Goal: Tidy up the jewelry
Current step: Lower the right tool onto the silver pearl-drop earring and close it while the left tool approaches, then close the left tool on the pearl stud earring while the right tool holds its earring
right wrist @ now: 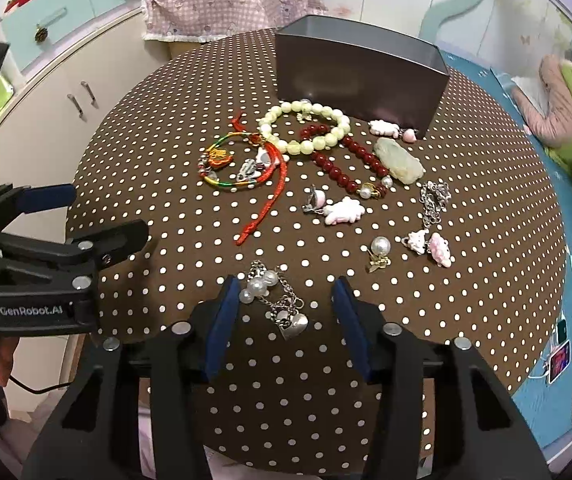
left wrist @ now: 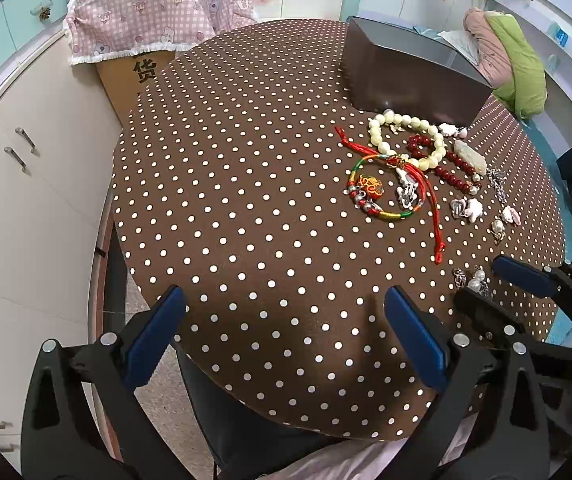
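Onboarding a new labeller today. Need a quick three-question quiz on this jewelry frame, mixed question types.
1. True or false: the pearl and silver chain bracelet lies between the pads of the right tongs.
2. Which piece overlaps the dark red bead bracelet? A) cream bead bracelet B) single pearl earring C) silver chain
3. Fill in: the grey box stands on the polka-dot ____, behind the jewelry.

Key
1. True; the pads flank it but are not pressing it.
2. A
3. tablecloth
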`<action>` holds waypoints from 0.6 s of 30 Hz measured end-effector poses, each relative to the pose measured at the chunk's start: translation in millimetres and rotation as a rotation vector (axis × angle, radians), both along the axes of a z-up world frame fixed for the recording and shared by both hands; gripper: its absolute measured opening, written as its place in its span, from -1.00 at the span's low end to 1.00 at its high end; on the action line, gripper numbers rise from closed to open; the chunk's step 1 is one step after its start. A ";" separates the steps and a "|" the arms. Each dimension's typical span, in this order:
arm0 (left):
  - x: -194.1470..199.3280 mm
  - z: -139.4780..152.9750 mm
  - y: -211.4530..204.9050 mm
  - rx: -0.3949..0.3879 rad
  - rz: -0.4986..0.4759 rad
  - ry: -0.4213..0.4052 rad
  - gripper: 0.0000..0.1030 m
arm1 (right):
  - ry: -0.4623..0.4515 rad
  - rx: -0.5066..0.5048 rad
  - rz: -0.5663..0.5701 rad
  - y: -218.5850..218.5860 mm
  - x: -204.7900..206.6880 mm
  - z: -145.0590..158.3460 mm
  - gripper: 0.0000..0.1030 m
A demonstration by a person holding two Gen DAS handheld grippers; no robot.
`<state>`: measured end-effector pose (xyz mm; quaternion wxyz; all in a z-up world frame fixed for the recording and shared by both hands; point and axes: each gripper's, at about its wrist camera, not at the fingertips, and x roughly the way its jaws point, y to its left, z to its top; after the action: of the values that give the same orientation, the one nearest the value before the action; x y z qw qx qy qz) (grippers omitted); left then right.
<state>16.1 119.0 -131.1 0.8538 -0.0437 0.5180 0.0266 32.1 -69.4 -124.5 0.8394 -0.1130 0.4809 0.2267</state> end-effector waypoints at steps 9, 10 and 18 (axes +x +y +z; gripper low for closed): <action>5.6 -0.3 -13.5 -0.011 -0.024 -0.005 0.92 | -0.044 0.001 0.011 1.6 1.8 -4.2 -0.86; 5.5 -0.1 -13.9 -0.013 -0.025 -0.005 0.92 | -0.038 0.015 0.010 0.2 3.0 -4.1 -0.86; 12.5 4.8 -28.3 -0.025 -0.053 -0.023 0.92 | -0.006 0.109 -0.010 -19.5 2.8 -0.8 -0.88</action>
<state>28.6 90.8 -126.3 0.8596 -0.0411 0.5093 -0.0030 34.9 -88.8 -125.3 0.8468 -0.0656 0.4659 0.2481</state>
